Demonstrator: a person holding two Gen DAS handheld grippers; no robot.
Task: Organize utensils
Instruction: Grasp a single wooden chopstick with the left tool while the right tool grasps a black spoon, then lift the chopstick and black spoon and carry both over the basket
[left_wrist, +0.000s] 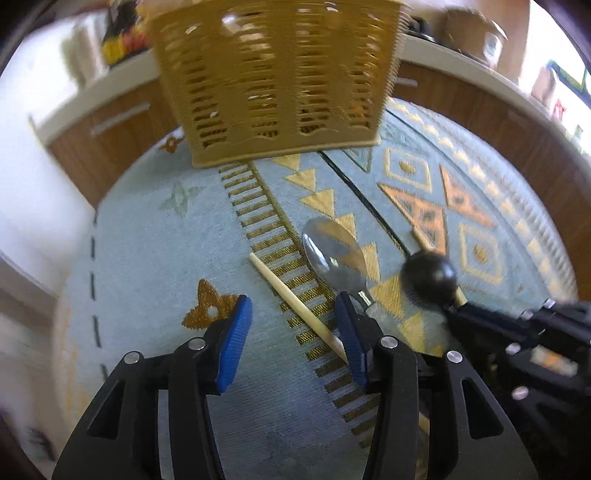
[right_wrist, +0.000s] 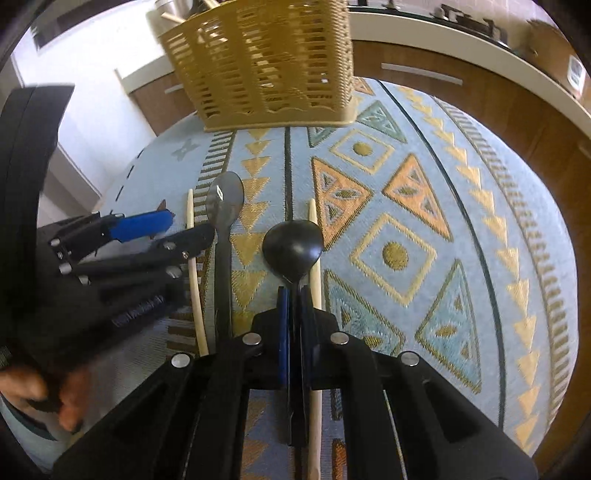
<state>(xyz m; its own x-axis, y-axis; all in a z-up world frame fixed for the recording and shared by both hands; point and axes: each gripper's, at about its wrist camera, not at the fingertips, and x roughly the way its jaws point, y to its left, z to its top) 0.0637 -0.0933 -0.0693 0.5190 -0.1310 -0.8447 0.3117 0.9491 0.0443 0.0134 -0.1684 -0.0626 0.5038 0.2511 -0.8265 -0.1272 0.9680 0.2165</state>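
Your right gripper (right_wrist: 293, 295): blue pads pressed together on the thin neck of the black spoon (right_wrist: 292, 246), whose bowl juts out just past the fingertips, above the patterned tablecloth (right_wrist: 391, 206).

Your left gripper (left_wrist: 291, 325): jaws spread, nothing pinched; a pale chopstick (left_wrist: 295, 302) lies on the cloth and runs diagonally between the pads. The right-hand pad sits just beside the neck of the metal spoon (left_wrist: 334, 254).

Metal spoon: flat on the cloth, bowl pointing toward the basket, dark handle running back toward you.

Second chopstick (right_wrist: 314, 280): lying on the cloth just right of the black spoon, partly under your right gripper.

Woven yellow utensil basket (right_wrist: 266, 62): upright at the far edge of the table, well apart from all loose utensils; its contents are too blurred to name.

Your hand (right_wrist: 40, 395): seen at the lower left of the right wrist view, holding the left gripper's body.
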